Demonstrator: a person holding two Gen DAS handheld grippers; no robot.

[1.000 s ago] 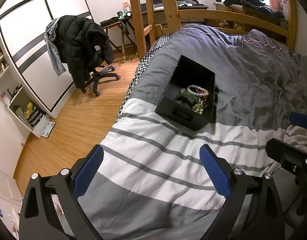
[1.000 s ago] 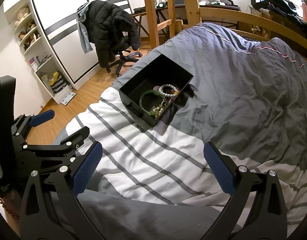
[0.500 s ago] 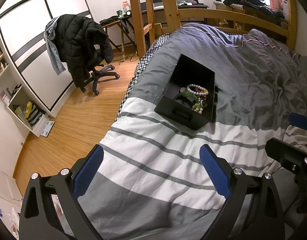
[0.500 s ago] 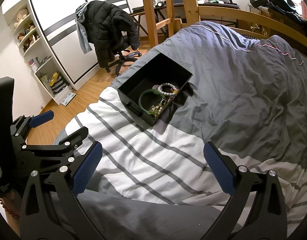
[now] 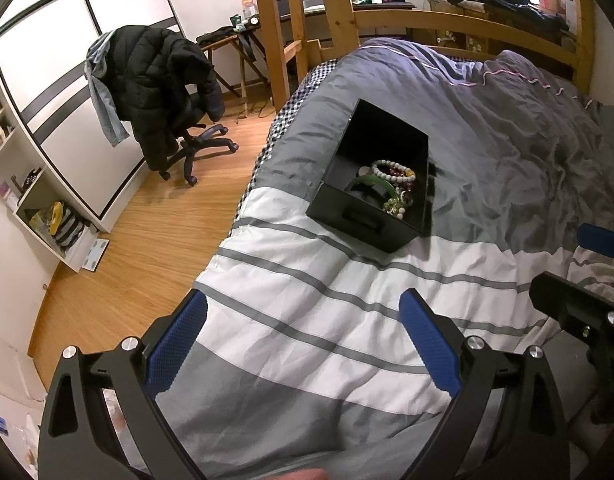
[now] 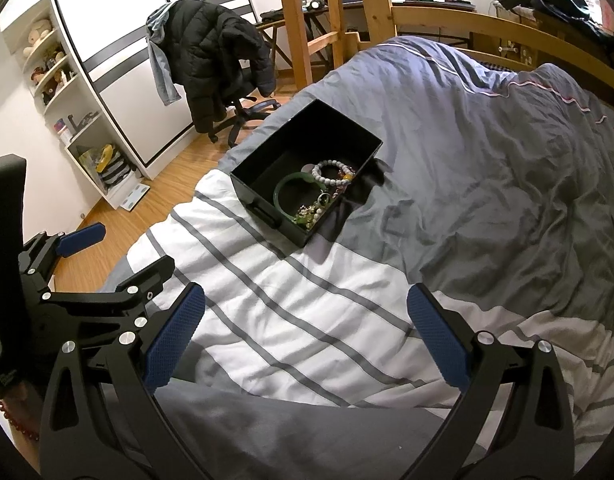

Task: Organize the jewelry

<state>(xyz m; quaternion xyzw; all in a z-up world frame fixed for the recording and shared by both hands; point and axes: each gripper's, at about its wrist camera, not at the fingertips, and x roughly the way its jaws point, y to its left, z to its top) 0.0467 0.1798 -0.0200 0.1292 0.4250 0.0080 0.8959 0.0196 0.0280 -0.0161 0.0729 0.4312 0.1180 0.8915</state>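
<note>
A black open box [image 5: 371, 216] [image 6: 267, 184] sits on the striped grey and white duvet. Inside lie a green bangle [image 5: 377, 182] [image 6: 282, 199], a pale beaded bracelet [image 5: 391, 170] [image 6: 327, 172] and a small heap of beads [image 5: 397, 204] [image 6: 307, 213]. My left gripper [image 5: 303, 344] is open and empty, well short of the box, near the bed's front. My right gripper [image 6: 307, 332] is open and empty, also well short of the box. The left gripper also shows at the left edge of the right wrist view [image 6: 119, 256].
A desk chair draped with a black jacket [image 5: 155, 80] stands on the wood floor left of the bed. A wooden ladder [image 5: 299, 20] and bed frame rise behind. White shelves [image 6: 67, 92] line the left wall.
Both views have shifted very slightly; the box sits a touch closer in frame. Both grippers stay open and empty.
</note>
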